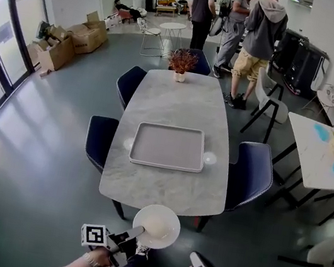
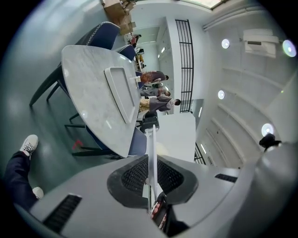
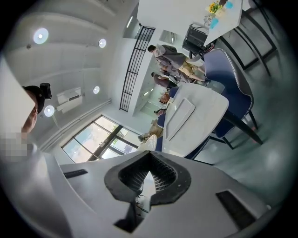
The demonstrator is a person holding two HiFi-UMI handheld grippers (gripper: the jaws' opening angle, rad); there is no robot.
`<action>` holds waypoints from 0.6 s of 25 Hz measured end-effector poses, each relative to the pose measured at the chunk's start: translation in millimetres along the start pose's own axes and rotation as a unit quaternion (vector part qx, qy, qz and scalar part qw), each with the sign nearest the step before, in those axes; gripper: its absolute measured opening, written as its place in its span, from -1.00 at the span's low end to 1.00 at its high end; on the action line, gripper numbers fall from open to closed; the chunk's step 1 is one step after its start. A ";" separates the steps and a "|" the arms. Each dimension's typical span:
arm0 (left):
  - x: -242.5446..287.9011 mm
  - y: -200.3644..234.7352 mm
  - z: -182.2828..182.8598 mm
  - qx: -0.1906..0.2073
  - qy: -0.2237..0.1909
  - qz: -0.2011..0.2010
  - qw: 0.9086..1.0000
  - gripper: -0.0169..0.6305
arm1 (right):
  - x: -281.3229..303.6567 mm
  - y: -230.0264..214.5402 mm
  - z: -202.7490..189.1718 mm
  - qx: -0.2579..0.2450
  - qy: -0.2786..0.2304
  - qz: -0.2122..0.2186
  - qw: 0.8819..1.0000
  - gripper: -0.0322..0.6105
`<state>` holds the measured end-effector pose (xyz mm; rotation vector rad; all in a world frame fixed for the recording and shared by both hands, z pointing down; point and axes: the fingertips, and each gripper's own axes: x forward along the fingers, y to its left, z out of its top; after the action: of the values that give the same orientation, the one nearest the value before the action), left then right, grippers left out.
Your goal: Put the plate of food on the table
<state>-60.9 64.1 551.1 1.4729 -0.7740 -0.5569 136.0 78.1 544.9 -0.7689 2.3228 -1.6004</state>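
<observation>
Currently the left hand-held gripper (image 1: 133,233) is clamping its jaws on the left rim of a white plate (image 1: 156,226), which is carrying a pale rounded mound of food (image 1: 159,226). The plate is sitting level at the near end of the marble tabletop (image 1: 173,96), overlapping its front edge; whether it is resting on the stone or hanging just above it cannot be told. In the left gripper view the left hand-held gripper (image 2: 150,173) is showing both dark pads pressing on the plate (image 2: 151,153), which is appearing edge-on as a thin white line running up between them. The right hand-held gripper (image 1: 197,263) is hanging low at the person's right, apart from the plate, and in the right gripper view this hand-held gripper (image 3: 148,173) is keeping its jaws together with nothing between them. A grey rectangular tray (image 1: 168,146) is lying in the middle of the tabletop, well beyond the plate, and a small potted plant (image 1: 183,62) is standing at the far end. Dark blue chairs (image 1: 100,140) are standing along both sides. Several people (image 1: 263,25) are standing past the far end of the room, and cardboard boxes (image 1: 85,35) are lying near the windows on the left.
</observation>
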 end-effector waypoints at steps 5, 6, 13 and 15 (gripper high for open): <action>20.0 5.3 64.4 -0.005 0.005 -0.002 1.000 -0.84 | 51.2 6.1 16.6 0.013 -0.013 -0.010 1.000 -0.87; 23.6 7.4 75.6 -0.006 0.006 -0.003 1.000 -0.84 | 59.1 4.4 17.5 0.015 -0.013 -0.015 1.000 -0.87; 45.3 26.4 154.3 -0.016 -0.013 0.006 1.000 -0.84 | 102.8 2.1 37.9 0.008 -0.030 -0.040 0.999 -0.87; 52.9 33.5 177.0 -0.017 -0.022 0.013 1.000 -0.84 | 114.4 3.1 40.8 0.016 -0.035 -0.043 0.998 -0.87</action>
<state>-163.2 -90.8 579.3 1.4219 -0.8143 -0.5818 57.6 -14.6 539.3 -0.9133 2.2374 -1.6147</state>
